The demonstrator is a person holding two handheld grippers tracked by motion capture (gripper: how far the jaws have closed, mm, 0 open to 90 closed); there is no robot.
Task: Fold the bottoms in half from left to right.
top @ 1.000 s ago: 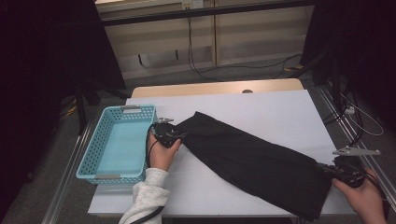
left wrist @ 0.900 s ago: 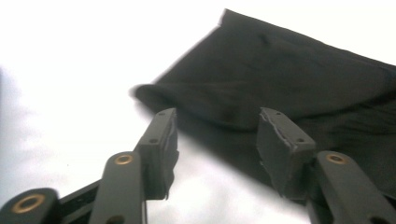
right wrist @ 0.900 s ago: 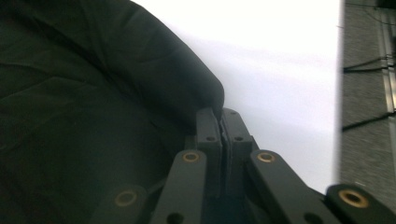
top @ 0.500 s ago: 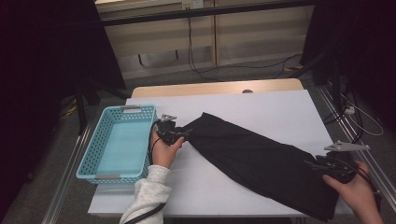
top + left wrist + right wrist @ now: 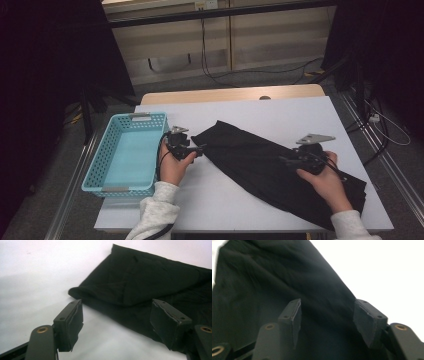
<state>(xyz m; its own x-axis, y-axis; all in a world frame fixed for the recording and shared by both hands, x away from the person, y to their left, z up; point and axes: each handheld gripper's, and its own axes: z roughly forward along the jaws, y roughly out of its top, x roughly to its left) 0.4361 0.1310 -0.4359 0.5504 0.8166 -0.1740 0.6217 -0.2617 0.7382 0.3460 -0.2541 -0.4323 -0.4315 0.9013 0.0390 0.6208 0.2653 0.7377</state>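
No legible text, label, brand, number or sign on any surface in the high view or either gripper view.

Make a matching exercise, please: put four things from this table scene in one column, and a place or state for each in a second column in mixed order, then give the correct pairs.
Column one:
1. black cloth
2. basket
3. left gripper
4. right gripper

Column two:
A. light blue, at the table's left edge, nothing in it
B. jaws open, over the cloth's middle
C. lies flat and slantwise across the white table
D. jaws open, at the cloth's end nearest the basket

Pairs: 1-C, 2-A, 3-D, 4-B
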